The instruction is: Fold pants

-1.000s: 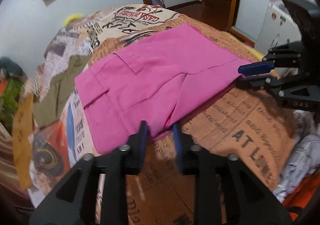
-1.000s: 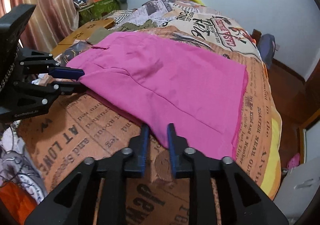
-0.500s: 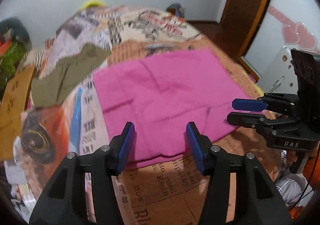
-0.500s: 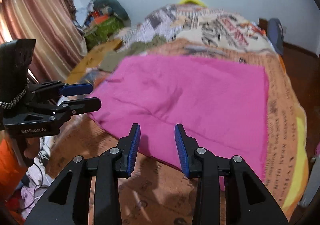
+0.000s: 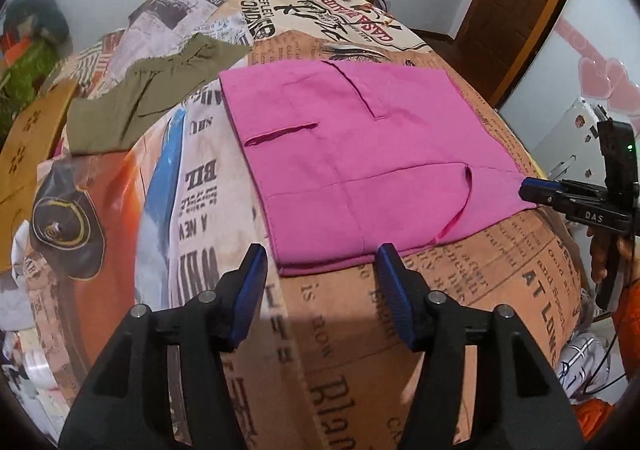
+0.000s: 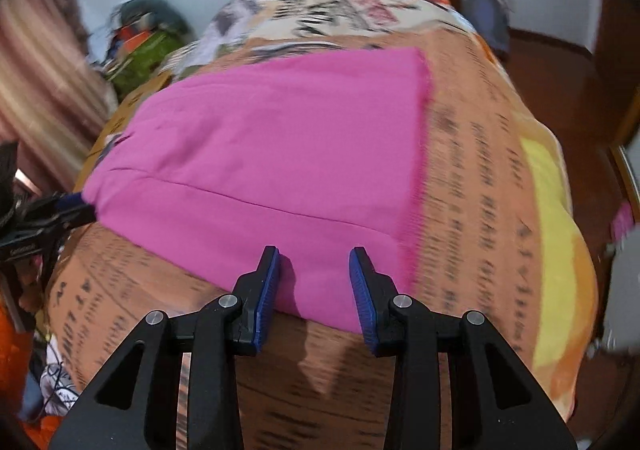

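Note:
Pink pants [image 5: 360, 153] lie flat and folded on the newspaper-print bed cover, waist pockets toward the far left. My left gripper [image 5: 322, 282] is open just above the pants' near edge, holding nothing. My right gripper [image 6: 314, 282] is open over the near hem of the pants [image 6: 280, 153]. The right gripper also shows in the left wrist view [image 5: 528, 189] at the pants' right corner; whether it touches the cloth there I cannot tell. The right wrist view is blurred.
An olive garment [image 5: 152, 89] lies on the bed left of the pants. A cardboard piece [image 5: 28, 137] and clutter sit at the far left. A wooden door [image 5: 516, 5] and a white appliance [image 5: 576, 145] stand to the right. Clothes lie below the bed's near edge.
Both grippers have opened wide from nearly shut and let go of the pants. The pants now lie flatter. Both cameras swung to look down the bed.

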{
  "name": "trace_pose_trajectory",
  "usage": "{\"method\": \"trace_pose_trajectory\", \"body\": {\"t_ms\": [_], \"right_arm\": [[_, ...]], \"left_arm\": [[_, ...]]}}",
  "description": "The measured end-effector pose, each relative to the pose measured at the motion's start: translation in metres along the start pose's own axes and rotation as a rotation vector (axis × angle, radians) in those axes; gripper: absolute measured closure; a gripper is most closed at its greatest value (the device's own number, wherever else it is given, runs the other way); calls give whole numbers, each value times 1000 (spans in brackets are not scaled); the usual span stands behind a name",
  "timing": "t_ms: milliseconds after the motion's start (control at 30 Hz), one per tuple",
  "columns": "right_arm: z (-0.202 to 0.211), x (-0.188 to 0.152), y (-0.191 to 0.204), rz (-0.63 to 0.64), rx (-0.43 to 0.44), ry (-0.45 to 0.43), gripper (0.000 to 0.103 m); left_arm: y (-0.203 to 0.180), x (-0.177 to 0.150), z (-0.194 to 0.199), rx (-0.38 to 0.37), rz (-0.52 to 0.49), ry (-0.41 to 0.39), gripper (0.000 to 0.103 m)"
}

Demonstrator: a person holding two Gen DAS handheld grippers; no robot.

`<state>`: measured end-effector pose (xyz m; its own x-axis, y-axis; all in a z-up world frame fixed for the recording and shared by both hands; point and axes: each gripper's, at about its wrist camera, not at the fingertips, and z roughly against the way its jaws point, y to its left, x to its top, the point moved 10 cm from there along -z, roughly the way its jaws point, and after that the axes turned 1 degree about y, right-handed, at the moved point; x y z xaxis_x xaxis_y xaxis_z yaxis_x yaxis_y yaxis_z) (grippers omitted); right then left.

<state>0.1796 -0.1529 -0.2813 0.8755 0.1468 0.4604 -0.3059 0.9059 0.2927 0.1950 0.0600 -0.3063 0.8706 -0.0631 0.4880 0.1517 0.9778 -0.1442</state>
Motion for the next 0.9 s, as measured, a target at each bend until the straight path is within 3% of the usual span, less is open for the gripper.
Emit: {"method": "trace_pose_trajectory", "body": {"t_ms": [300, 400, 533, 900], "right_arm": [[26, 28, -15, -9, -19, -68, 70], [32, 47, -15, -3, -17, -113, 65], [26, 72, -14, 11, -26, -141, 63], [-22, 125, -44, 17, -97, -134, 63]], "left_arm": [[16, 48, 44, 42, -6, -106, 45], [24, 69, 48, 70, -5, -130, 45], [37, 95, 30, 105, 12, -119, 45], [62, 139, -46, 78, 70, -47, 45]]}}
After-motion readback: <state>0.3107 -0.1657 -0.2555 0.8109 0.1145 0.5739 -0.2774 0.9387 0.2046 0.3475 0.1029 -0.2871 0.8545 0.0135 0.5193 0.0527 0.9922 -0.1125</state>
